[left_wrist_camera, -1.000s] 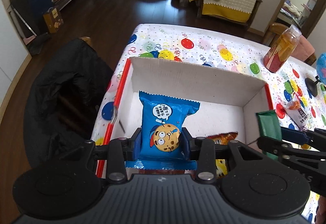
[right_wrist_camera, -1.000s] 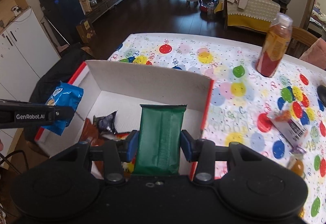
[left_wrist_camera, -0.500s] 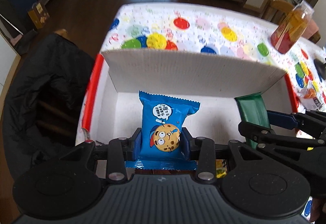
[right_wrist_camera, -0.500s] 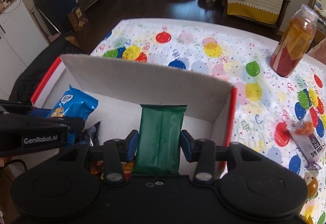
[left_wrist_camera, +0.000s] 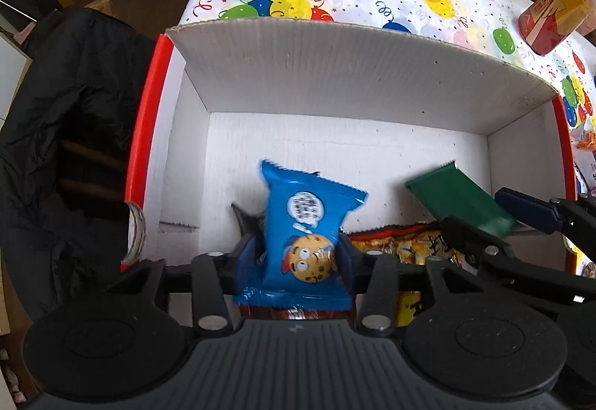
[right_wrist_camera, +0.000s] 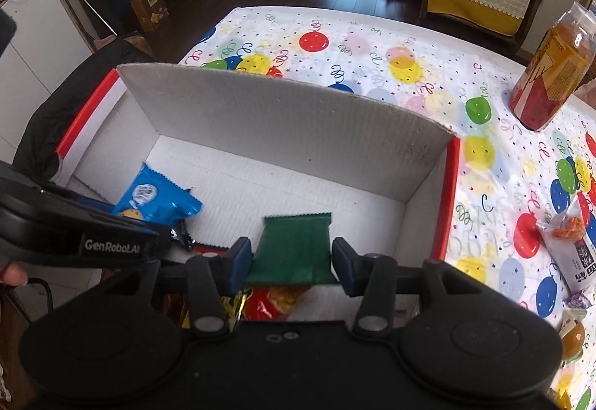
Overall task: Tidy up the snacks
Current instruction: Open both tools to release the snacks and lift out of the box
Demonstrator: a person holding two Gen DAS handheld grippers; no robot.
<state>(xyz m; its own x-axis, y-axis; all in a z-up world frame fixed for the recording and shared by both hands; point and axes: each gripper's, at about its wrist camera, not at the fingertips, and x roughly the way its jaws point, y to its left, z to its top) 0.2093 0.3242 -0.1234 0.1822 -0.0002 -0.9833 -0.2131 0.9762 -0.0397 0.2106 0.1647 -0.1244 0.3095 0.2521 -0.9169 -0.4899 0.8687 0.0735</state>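
Note:
A white cardboard box (left_wrist_camera: 335,71) with red edges stands on the balloon-print table; it also shows in the right wrist view (right_wrist_camera: 283,119). My left gripper (left_wrist_camera: 298,253) is low inside the box, its jaws spread a little around a blue cookie packet (left_wrist_camera: 305,220) that tilts between them; the packet also shows in the right wrist view (right_wrist_camera: 156,201). My right gripper (right_wrist_camera: 290,261) is open inside the box, with a green packet (right_wrist_camera: 294,246) loose between its jaws; that packet also shows in the left wrist view (left_wrist_camera: 462,201). Other snack packets (left_wrist_camera: 402,246) lie on the box floor.
An orange drink bottle (right_wrist_camera: 551,67) stands at the table's far right. Loose snack packets (right_wrist_camera: 573,246) lie on the cloth to the right of the box. A black coat on a chair (left_wrist_camera: 67,134) sits left of the box.
Both grippers have moved down into the box. The right jaws have opened off the green packet. The left jaws have widened and the blue packet has tilted.

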